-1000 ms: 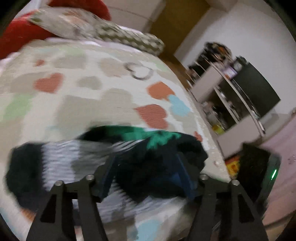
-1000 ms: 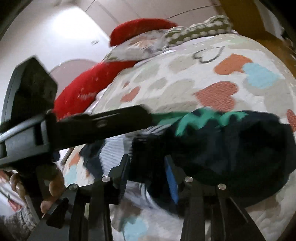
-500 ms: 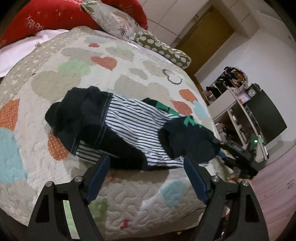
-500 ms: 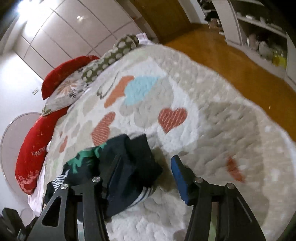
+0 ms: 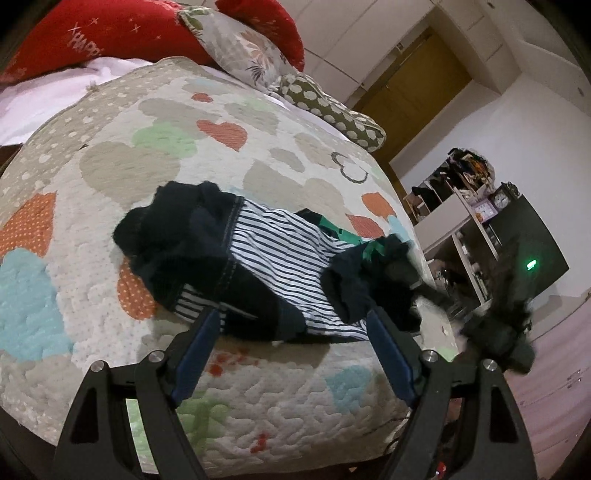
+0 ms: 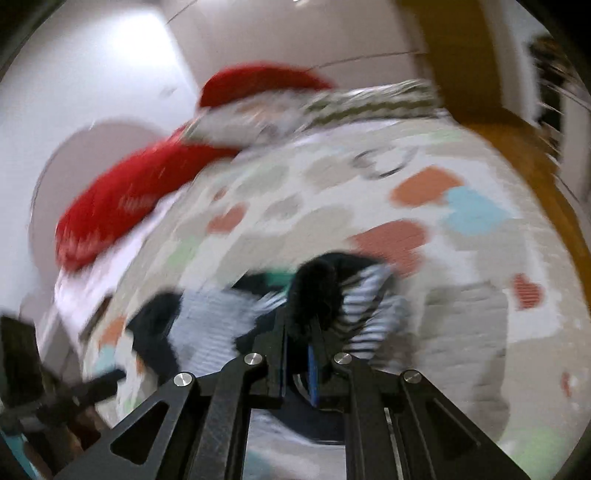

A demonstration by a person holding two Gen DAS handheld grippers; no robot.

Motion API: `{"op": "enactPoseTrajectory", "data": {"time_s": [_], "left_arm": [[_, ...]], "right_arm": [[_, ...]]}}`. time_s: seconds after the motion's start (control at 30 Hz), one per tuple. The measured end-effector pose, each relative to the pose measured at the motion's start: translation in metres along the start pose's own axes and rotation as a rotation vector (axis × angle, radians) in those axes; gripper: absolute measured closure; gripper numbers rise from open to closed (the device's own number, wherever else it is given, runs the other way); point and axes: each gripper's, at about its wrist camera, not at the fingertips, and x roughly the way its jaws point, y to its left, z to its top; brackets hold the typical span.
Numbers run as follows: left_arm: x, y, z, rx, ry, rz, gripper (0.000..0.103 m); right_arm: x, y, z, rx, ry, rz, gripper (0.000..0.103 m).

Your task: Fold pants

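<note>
The pants (image 5: 266, 266) are navy with white-striped panels and a green patch, and lie crumpled on the heart-patterned bedspread (image 5: 155, 155). My left gripper (image 5: 291, 332) is open and empty, with its blue pads just short of the near edge of the pants. My right gripper (image 6: 297, 332) is shut on the dark end of the pants (image 6: 314, 291) and lifts it off the bed; this view is blurred. In the left wrist view the right gripper (image 5: 495, 325) shows as a dark blur at the right end of the pants.
Red pillows (image 5: 110, 33) and patterned cushions (image 5: 332, 110) lie at the head of the bed. A shelf unit (image 5: 476, 221) and a dark cabinet (image 5: 532, 243) stand to the right. A wooden door (image 5: 413, 88) is behind. The bed's near edge (image 5: 258, 458) is just below my left gripper.
My right gripper has closed on the dark end of the pants and is swinging fast. My left gripper stays open and has moved slightly closer to the pants.
</note>
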Motion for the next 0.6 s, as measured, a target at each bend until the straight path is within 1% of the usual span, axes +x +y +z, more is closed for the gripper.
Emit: {"op": "enactPoseTrajectory", "data": {"time_s": [0.07,0.13,0.17,0.2,0.23,0.27,0.3,0.43,0.53,0.57,0.6], "left_arm": [[-0.001,0.006,0.0,-0.014,-0.002,0.003,0.022],[-0.002,0.011,0.001,-0.026,-0.003,0.005,0.022],[-0.002,0.013,0.001,-0.031,-0.005,0.006,0.022],[-0.003,0.016,0.002,-0.035,-0.007,0.007,0.022],[-0.003,0.017,0.002,-0.037,-0.007,0.008,0.022],[-0.004,0.019,0.002,-0.042,-0.008,0.008,0.022],[-0.004,0.02,0.003,-0.047,-0.008,0.007,0.023],[-0.003,0.024,0.002,-0.061,-0.001,-0.001,0.022],[-0.001,0.023,0.002,-0.063,0.006,-0.005,0.022],[-0.001,0.022,0.002,-0.059,0.006,-0.005,0.022],[0.0,0.022,0.002,-0.056,0.006,-0.003,0.022]], "right_arm": [[0.02,0.015,-0.011,-0.047,0.057,0.014,0.094],[0.041,0.029,-0.026,-0.107,0.135,0.049,0.091],[0.05,0.033,-0.029,-0.135,0.15,0.04,0.091],[0.051,0.037,-0.033,-0.163,0.148,0.025,0.084],[0.049,0.04,-0.034,-0.175,0.142,0.037,0.068],[0.043,0.04,-0.032,-0.161,0.14,0.073,0.059],[0.035,0.038,-0.031,-0.141,0.13,0.103,0.047],[-0.001,0.023,-0.018,-0.06,0.061,0.182,0.046],[-0.024,0.006,-0.004,0.013,-0.017,0.163,0.047],[-0.028,0.001,0.001,0.036,-0.038,0.144,0.049],[-0.03,-0.009,0.006,0.071,-0.057,0.11,0.062]]}}
